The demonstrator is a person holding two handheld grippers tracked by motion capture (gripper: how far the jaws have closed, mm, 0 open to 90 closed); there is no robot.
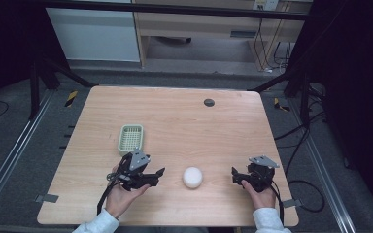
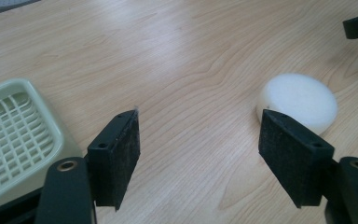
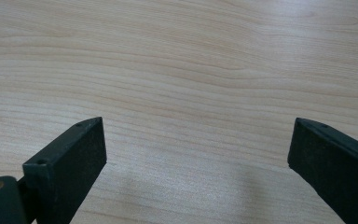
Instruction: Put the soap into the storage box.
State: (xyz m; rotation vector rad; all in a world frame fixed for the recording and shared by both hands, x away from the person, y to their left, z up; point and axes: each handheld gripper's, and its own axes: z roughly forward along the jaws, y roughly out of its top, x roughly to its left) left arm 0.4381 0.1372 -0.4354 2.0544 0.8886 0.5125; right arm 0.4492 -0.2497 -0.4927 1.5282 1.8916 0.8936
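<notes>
White foam disc (image 1: 193, 177) lies on wooden worktop (image 1: 199, 126), btwn both hand-held grippers: left hand-held gripper (image 1: 158, 173) just beside it, jaws spread, nothing in them; right hand-held gripper (image 1: 234, 173) spread wide too. Left gripper view adds grid bottom of green basket (image 2: 14, 135) left of disc. Grey floor round worktop.

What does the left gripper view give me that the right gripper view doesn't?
Left gripper view: the white round sponge lying just beyond its right pad, the pale green basket at lower left, and the left gripper open with nothing between its pads. Right gripper view: the right gripper, open over bare wood. Both: the wooden table.
</notes>
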